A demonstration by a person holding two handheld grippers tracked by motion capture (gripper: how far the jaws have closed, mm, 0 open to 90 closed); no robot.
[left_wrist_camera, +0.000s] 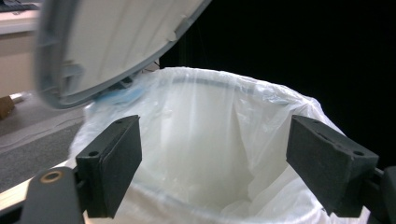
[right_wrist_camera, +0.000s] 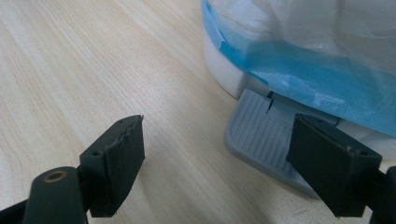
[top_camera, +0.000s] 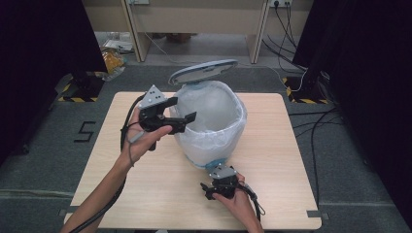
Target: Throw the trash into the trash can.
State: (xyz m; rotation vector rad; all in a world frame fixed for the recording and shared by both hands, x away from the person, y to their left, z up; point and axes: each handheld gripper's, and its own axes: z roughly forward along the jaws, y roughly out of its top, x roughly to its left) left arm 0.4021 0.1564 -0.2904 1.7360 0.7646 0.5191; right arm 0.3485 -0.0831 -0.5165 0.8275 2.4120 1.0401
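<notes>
Nearest the person, the right gripper [top_camera: 214, 190] is held low over the table [top_camera: 145, 194] just in front of the bin's base, its 2 jaws spread apart and holding nothing. Its own view shows what the high view cannot: a grey ribbed pedal [right_wrist_camera: 261, 140] sticking out from the foot of the bin toward the person, lying by the right jaw.

The pedal bin [top_camera: 214, 141] stands upright at the table's middle, lined with a white bag [top_camera: 228, 128]. The left gripper [top_camera: 182, 110] is raised at the bin's left rim, jaws open and empty, pointing right across the opening. Farthest, the lid [top_camera: 203, 71] is tipped up, hinged at the far side; the left gripper view shows its pale underside [left_wrist_camera: 121, 37].
</notes>
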